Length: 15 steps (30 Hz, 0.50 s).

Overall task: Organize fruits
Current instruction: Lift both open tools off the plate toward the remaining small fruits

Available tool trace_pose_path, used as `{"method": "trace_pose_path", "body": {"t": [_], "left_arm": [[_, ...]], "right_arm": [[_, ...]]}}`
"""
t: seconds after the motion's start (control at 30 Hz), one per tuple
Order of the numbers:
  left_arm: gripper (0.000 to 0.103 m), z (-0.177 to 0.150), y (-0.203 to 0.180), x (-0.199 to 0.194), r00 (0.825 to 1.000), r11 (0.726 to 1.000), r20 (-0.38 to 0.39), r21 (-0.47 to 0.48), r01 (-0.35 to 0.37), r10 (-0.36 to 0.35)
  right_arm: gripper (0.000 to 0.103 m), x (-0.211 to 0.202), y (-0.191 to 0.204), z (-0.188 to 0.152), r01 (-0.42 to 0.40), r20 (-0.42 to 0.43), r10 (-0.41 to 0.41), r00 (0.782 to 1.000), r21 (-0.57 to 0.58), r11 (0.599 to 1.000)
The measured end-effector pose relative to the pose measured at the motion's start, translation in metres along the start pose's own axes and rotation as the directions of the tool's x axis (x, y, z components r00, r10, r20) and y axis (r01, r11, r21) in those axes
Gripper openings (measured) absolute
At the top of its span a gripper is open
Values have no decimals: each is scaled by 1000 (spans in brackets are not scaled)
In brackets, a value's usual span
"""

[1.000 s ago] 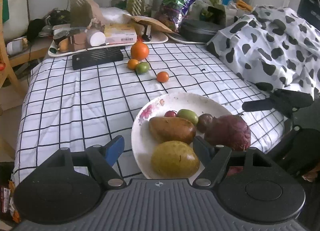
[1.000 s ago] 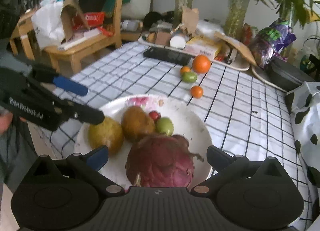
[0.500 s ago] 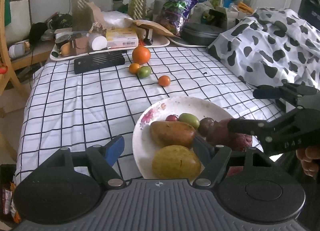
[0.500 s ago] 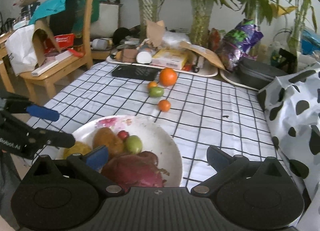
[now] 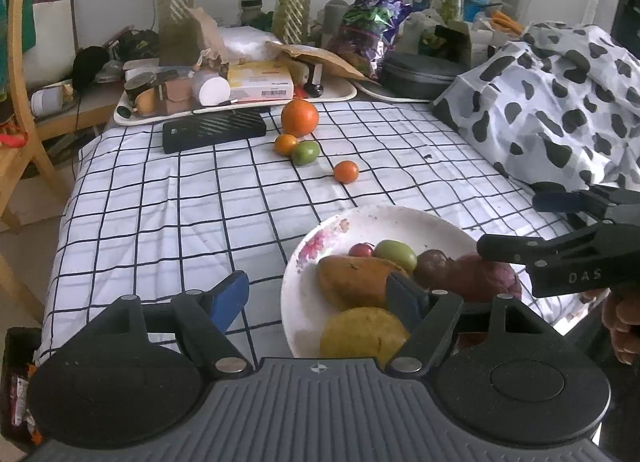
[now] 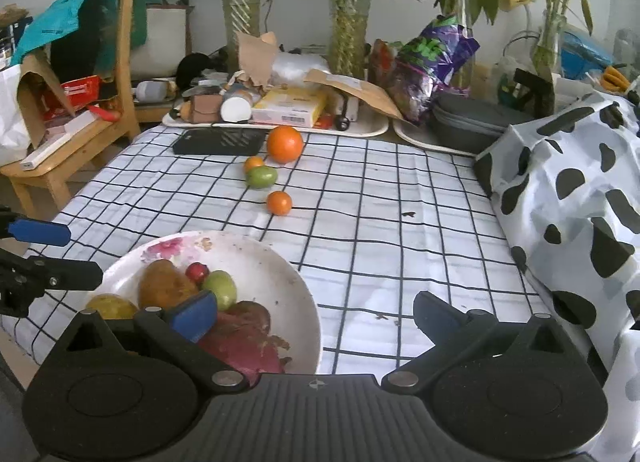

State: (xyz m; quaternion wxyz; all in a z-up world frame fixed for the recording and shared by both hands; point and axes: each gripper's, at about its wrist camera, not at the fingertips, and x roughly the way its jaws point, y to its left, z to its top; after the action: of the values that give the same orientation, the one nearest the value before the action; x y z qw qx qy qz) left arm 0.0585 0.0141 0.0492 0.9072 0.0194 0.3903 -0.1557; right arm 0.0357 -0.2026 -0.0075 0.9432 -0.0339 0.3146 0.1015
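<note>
Fruits are lying on the white plate (image 5: 308, 294) at lower centre; four more are sitting mid-frame; left gripper (image 5: 316, 296) and right gripper (image 6: 316, 314) are hovering wide open, empty

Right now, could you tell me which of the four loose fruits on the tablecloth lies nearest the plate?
The small orange fruit lying alone; the other three cluster farther back.

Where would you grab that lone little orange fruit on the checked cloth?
Across the widest middle of the small orange fruit, probably from above. It is round, and sits apart from the green fruit with bare cloth on every side, leaving room for both fingers.
</note>
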Motion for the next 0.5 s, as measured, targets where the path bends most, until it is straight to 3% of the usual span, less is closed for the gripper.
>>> {"method": "trace_pose_path", "body": {"t": [0.5], "left_arm": [[74,22,3,23,1000,999,-6,45,-7,7]], "right_arm": [[103,24,-7,12,37,-14,-37,999,-1,999]]}}
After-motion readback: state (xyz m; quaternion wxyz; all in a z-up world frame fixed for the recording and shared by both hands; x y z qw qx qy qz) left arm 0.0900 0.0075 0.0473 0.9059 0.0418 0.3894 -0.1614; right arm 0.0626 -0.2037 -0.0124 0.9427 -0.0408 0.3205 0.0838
